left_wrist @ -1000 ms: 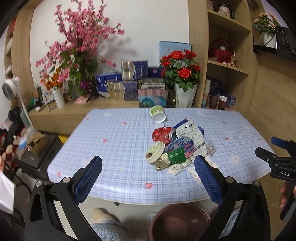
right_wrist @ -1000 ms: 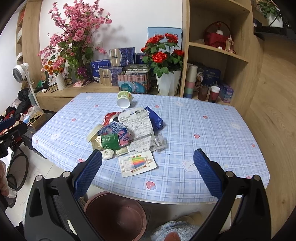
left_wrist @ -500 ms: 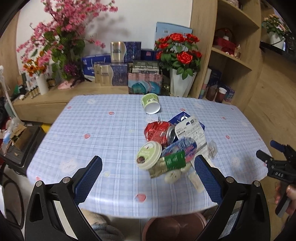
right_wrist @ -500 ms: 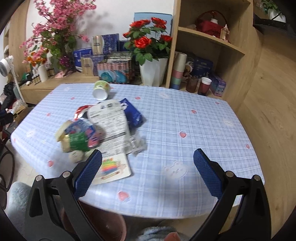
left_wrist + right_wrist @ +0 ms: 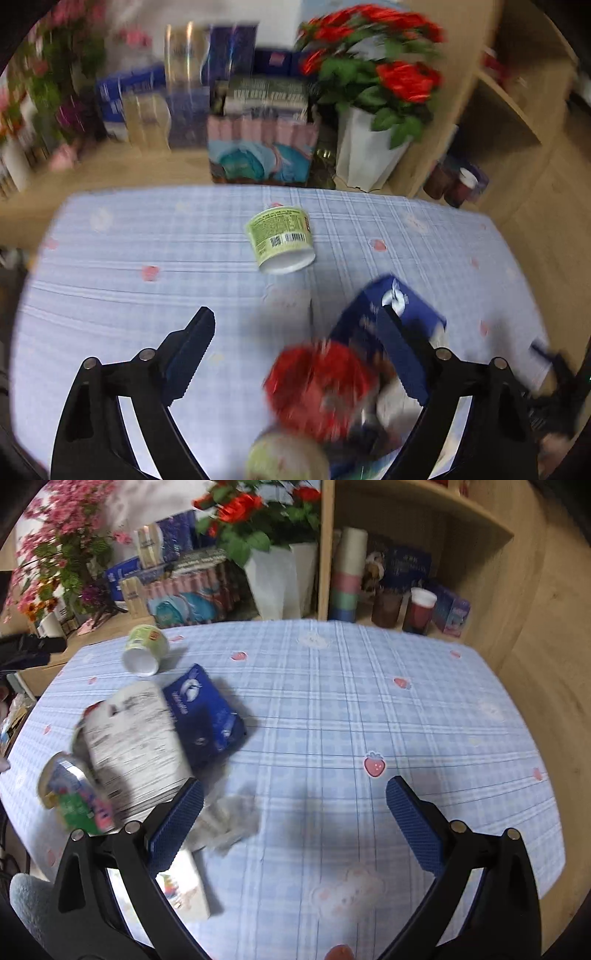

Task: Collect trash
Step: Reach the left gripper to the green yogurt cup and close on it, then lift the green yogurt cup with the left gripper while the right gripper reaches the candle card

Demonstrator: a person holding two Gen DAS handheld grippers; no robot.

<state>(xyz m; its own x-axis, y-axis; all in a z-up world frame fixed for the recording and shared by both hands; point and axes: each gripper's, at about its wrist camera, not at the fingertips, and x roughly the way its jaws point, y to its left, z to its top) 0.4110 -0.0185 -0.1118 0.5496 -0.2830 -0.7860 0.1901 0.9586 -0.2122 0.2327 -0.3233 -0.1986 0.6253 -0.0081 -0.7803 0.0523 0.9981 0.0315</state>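
A pile of trash lies on the blue checked tablecloth [image 5: 147, 302]. In the left wrist view a green paper cup [image 5: 280, 240] lies on its side, with a crushed red can [image 5: 317, 380], a blue packet [image 5: 399, 317] and a round lid [image 5: 288, 458] nearer, all blurred. My left gripper [image 5: 299, 343] is open above the can. In the right wrist view the cup [image 5: 146, 651], blue packet [image 5: 207, 712], a white printed wrapper [image 5: 136, 738], a clear crumpled wrapper [image 5: 229, 819] and a small card [image 5: 184, 886] lie to the left. My right gripper [image 5: 295, 812] is open over bare cloth.
A white vase of red roses [image 5: 369, 147] and stacked boxes [image 5: 258, 147] stand behind the table. A wooden shelf unit [image 5: 406, 554] with cups [image 5: 347, 576] is at the back right. The table's right half [image 5: 424, 720] carries only the cloth.
Both grippers have moved forward and lower over the table, closer to the trash. The bin under the table edge has left both views. Both stay open.
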